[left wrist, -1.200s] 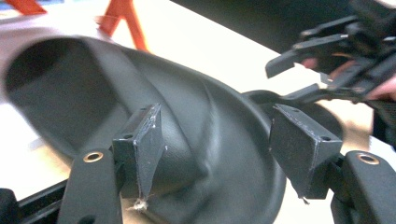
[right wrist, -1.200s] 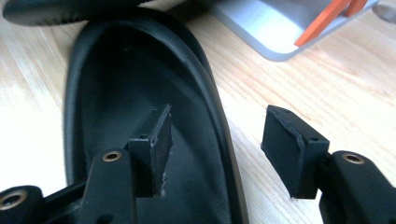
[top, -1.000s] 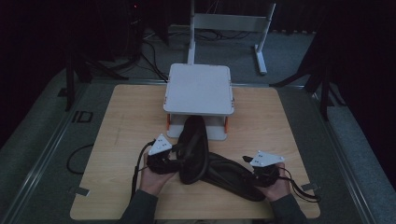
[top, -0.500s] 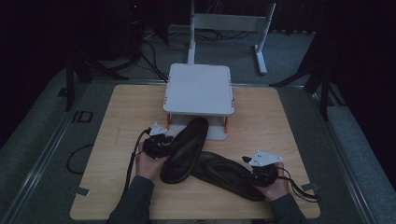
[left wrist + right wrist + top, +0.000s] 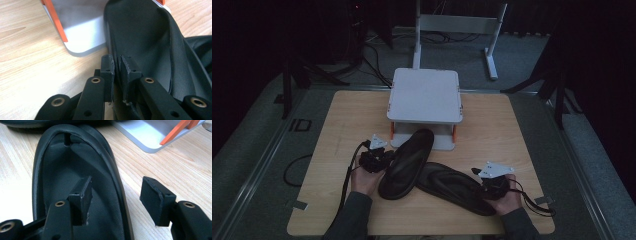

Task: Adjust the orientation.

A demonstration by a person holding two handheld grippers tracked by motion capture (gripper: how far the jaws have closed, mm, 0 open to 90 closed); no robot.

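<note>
The table [image 5: 342, 115] takes most of the high view, with the grey stand [image 5: 426, 95] at upper centre. Below it lie two black sandals. The left sandal [image 5: 407, 162] runs from lower left up to upper right, its far end reaching under the stand's front edge. The right sandal [image 5: 454, 186] stretches from the frame's centre toward the lower right, and near the middle the two overlap.

Both look light, soft and bendy, probably a little slick on the footbed; I judge the raised side rim the best place to pinch, as a flat sole would flop.

My left gripper [image 5: 374, 159] has just been closing, and in the left gripper view its pads [image 5: 108, 72] now clamp the left sandal's edge between them. My right gripper [image 5: 493, 182] stands wide: in the right gripper view one jaw hangs over the right sandal's footbed [image 5: 75, 170], the other over bare wood, straddling the rim without pressing it.
</note>
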